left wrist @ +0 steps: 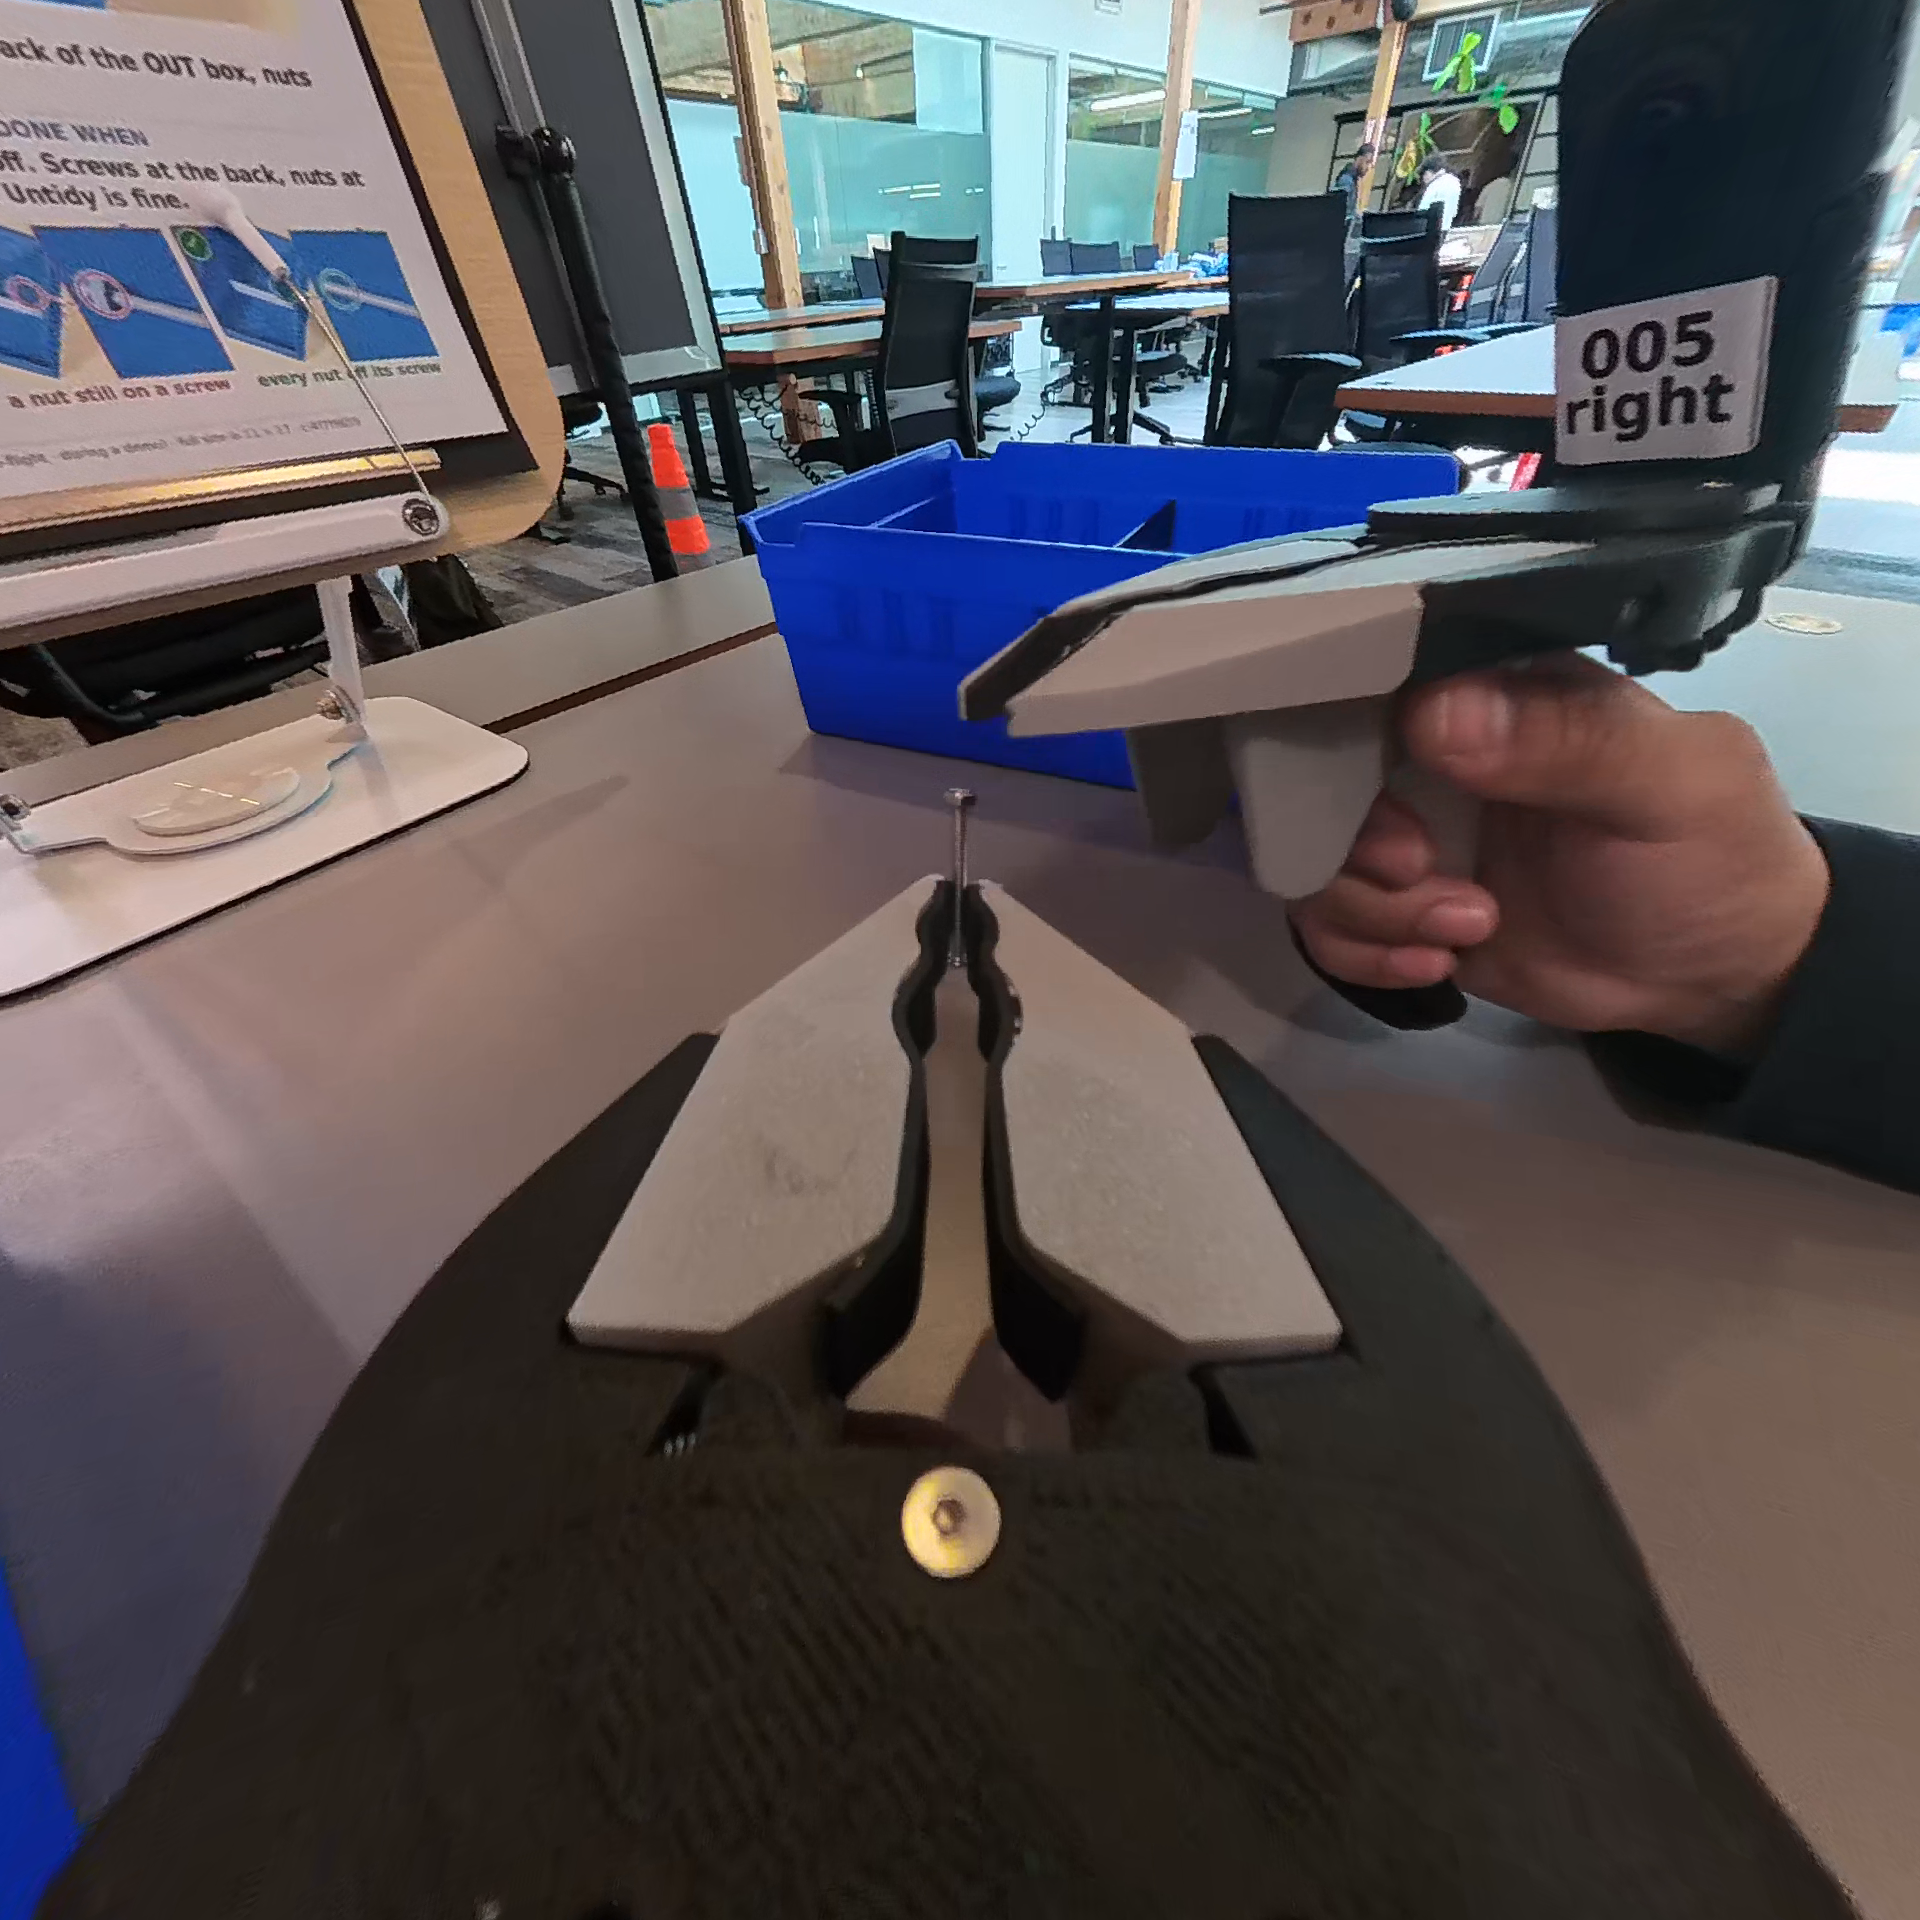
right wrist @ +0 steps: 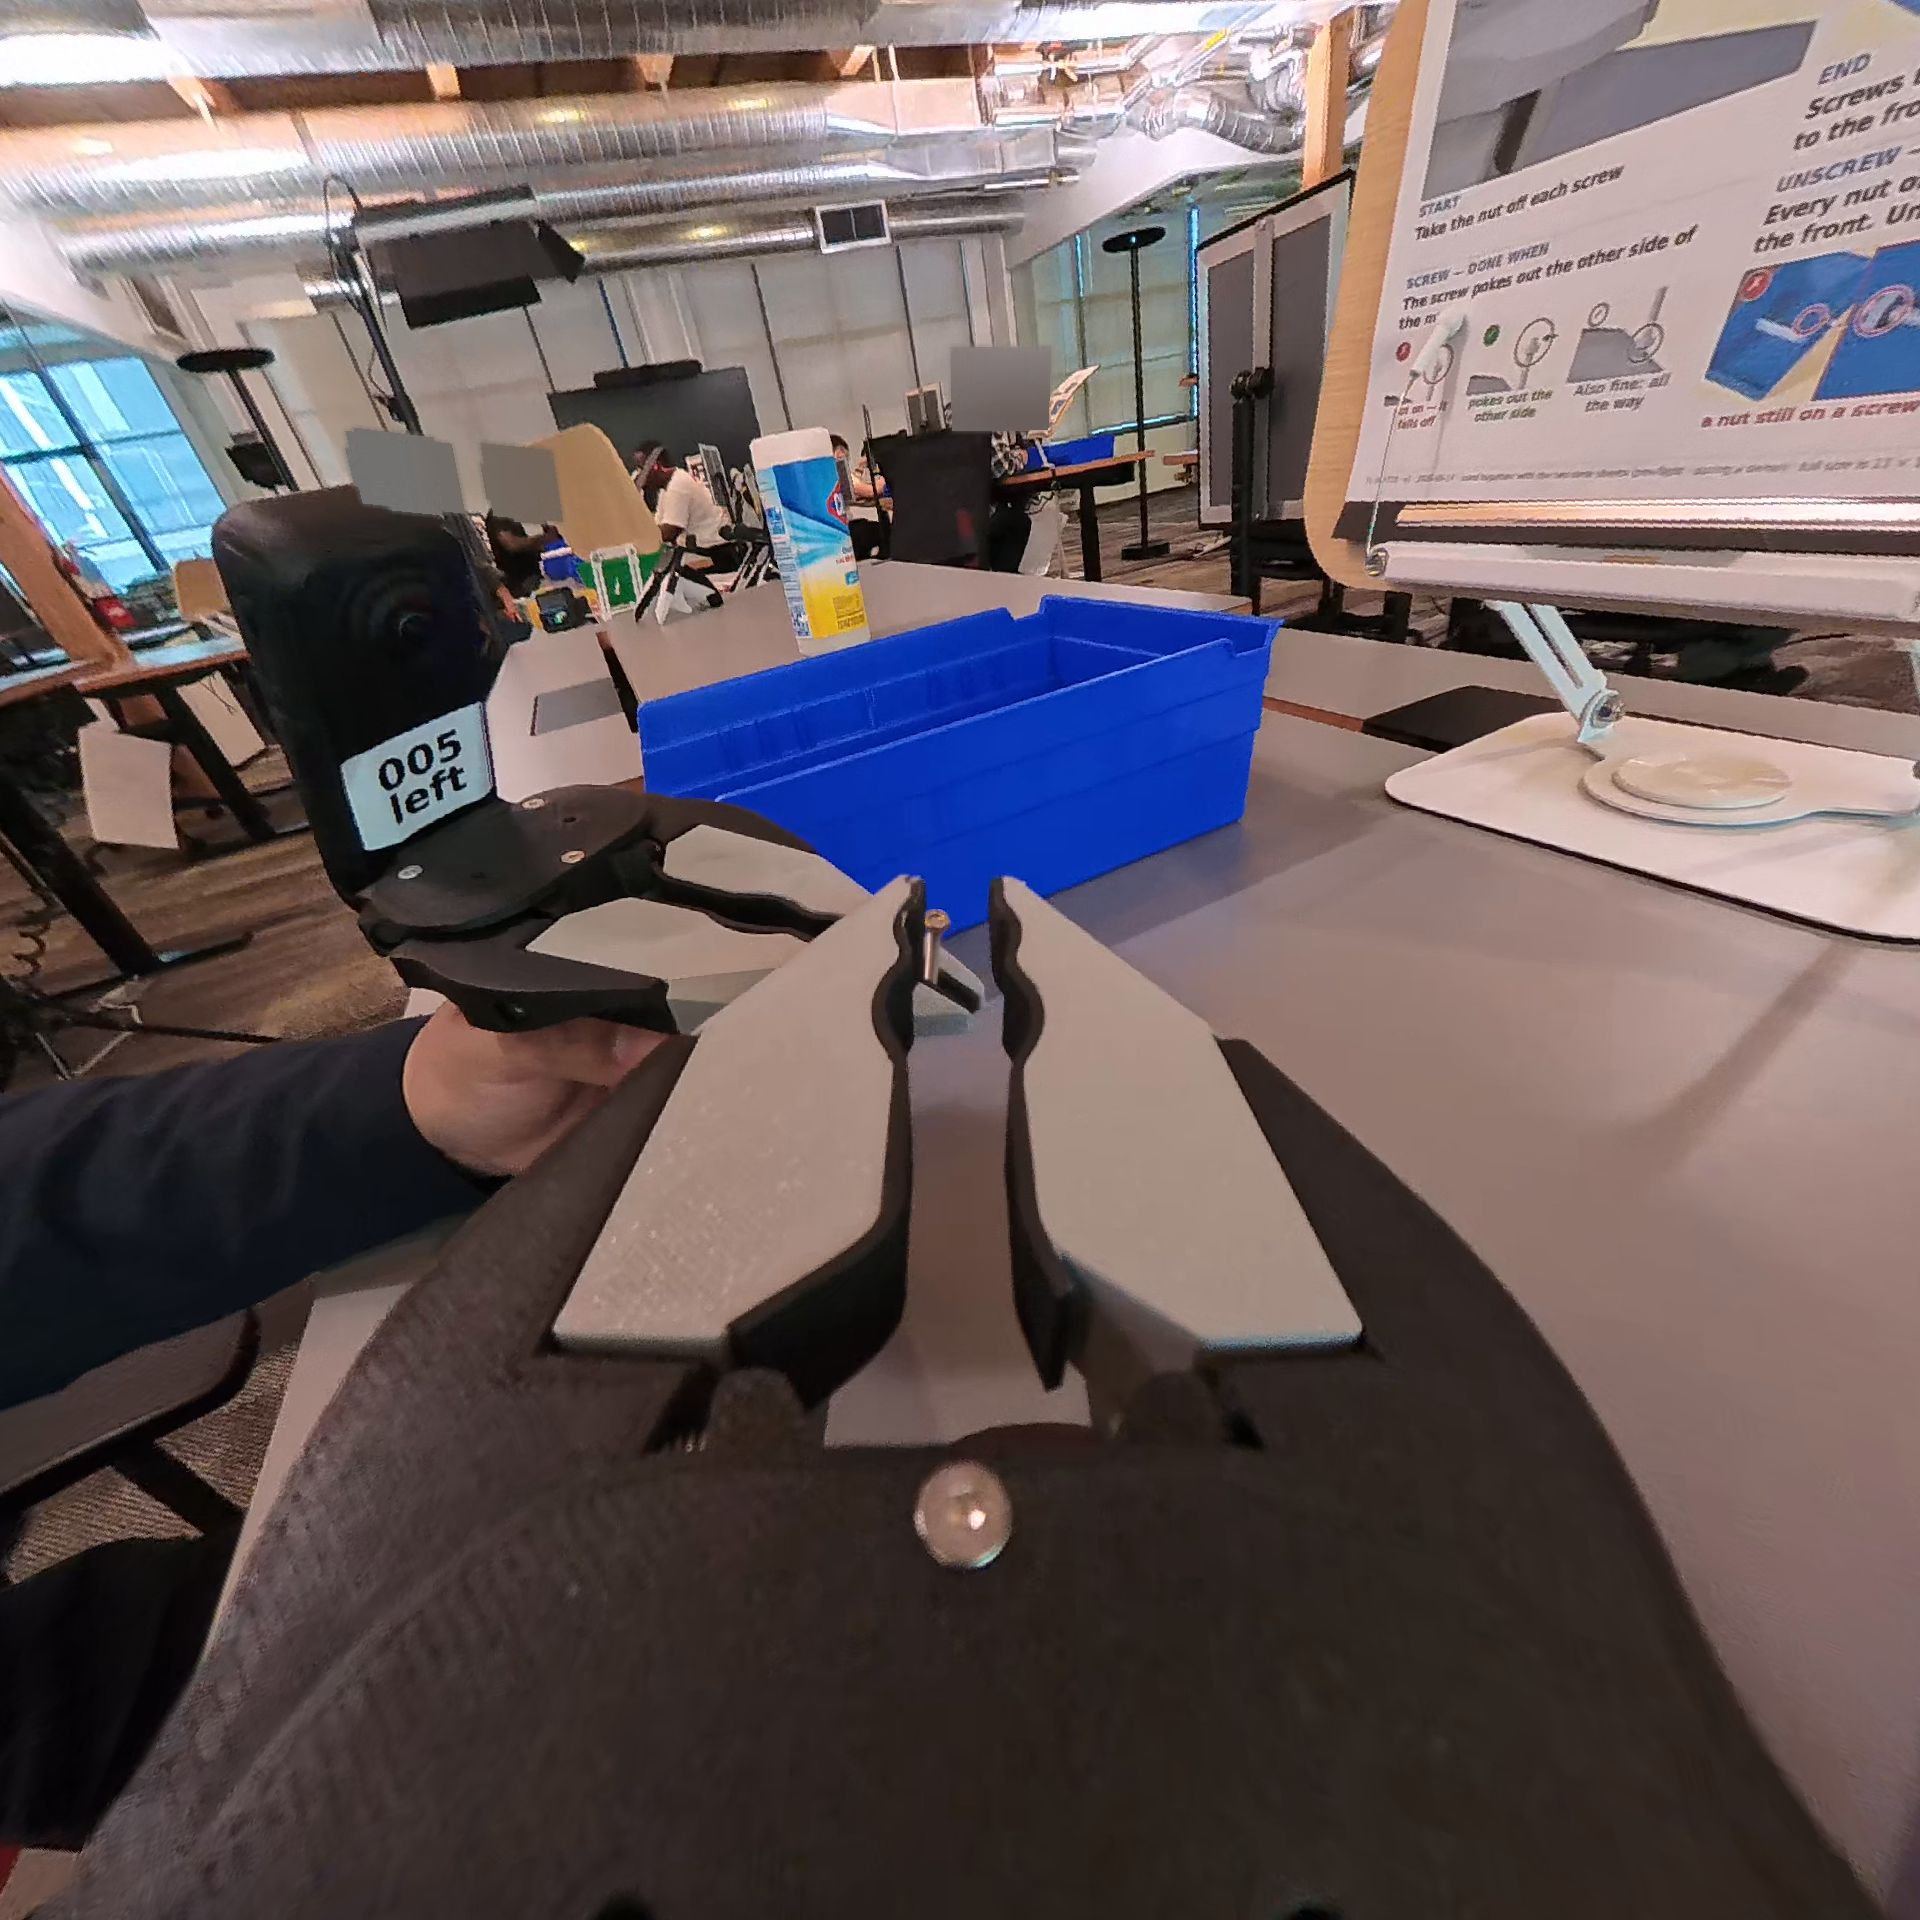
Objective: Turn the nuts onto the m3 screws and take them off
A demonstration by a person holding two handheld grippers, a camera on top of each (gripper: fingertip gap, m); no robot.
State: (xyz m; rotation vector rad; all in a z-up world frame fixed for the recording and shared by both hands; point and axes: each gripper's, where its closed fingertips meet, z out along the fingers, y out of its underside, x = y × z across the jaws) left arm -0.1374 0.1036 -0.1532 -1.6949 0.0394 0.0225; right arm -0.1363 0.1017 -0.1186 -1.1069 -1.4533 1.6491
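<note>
Silver screw (thin, upright) pinched in left claw.

- A screw stands upright in the left gripper, above the counter.
- A bin sits behind it.
- A document stand sits left of the bin.
- The right gripper hovers right of the screw.

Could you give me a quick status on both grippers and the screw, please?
Left gripper shut on the screw, head pointing away. Right gripper open, empty, close beside the screw. No nut visible on it. Blue bin behind, nothing in the way.
</note>
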